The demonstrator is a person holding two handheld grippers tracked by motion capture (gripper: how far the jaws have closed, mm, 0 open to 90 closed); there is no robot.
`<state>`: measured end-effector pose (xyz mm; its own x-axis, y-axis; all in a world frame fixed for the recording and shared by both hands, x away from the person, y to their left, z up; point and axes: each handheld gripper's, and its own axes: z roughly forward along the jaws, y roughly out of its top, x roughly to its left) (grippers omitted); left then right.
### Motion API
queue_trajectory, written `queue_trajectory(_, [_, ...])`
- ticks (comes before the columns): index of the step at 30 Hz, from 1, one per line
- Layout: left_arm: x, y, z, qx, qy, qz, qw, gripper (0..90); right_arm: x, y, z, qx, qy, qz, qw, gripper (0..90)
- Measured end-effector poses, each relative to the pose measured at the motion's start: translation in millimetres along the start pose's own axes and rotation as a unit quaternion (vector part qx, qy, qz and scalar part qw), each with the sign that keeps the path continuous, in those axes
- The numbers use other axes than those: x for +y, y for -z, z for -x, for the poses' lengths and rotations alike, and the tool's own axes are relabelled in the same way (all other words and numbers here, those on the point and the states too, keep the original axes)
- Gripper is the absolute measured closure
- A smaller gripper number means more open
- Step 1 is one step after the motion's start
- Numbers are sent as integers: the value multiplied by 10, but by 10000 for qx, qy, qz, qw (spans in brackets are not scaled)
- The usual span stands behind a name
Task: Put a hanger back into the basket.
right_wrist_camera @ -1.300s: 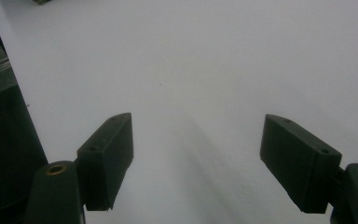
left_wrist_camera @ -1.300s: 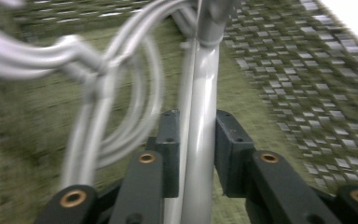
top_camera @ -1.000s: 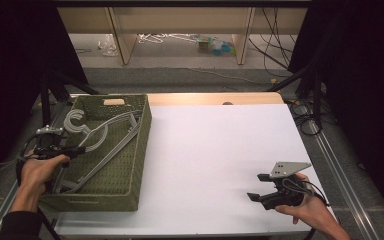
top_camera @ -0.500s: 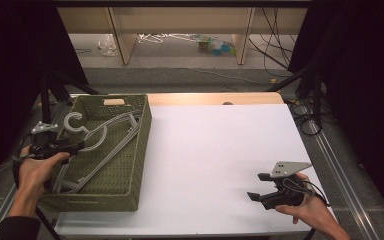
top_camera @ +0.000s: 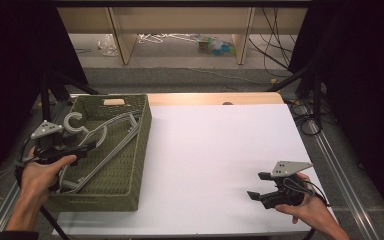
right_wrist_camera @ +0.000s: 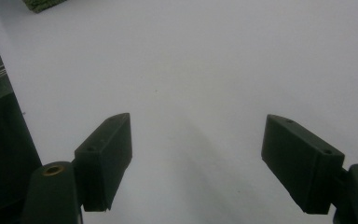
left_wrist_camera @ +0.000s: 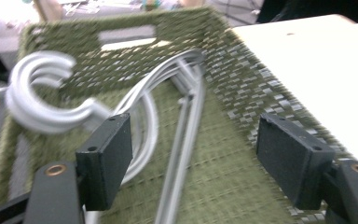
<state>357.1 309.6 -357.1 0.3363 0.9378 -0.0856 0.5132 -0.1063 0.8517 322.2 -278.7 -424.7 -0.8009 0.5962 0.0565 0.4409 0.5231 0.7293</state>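
High view: my left gripper [top_camera: 82,148] hangs over the near-left part of the green basket [top_camera: 135,165], which sits on the left side of the counter [top_camera: 215,160]. The grey hangers [top_camera: 111,137] lie stacked inside it, hooks toward the far-left corner. My right gripper [top_camera: 260,186] rests low over the bare counter near its front right, well apart.

Left gripper view: my fingers [left_wrist_camera: 106,158] have just been opening and now stand wide, gripping nothing; the hangers lie below and beyond them. They look light, stiff and smooth, likely slippery; I'd pinch the neck just under the hook [left_wrist_camera: 42,100].

Right gripper view: fingers [right_wrist_camera: 106,156] spread wide, empty.
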Motion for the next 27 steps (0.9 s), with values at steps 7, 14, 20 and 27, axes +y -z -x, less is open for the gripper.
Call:
queue_trajectory(7, [40, 74, 285, -212, -217, 137, 9994, 257, 3, 6, -8, -9, -33, 14, 10000, 245])
queue_trajectory(14, [47, 126, 574, -466, -295, 301, 9980, 250, 4, 4, -5, -41, -10, 48, 10000, 243])
queue_trajectory(20, [40, 149, 809, -697, -349, 347, 9964, 250, 8, 7, -8, -41, -6, 85, 10000, 239])
queue_trajectory(27, [-6, 116, 1083, -1018, -511, 457, 9924, 250, 6, -7, -10, -12, 14, 79, 10000, 237])
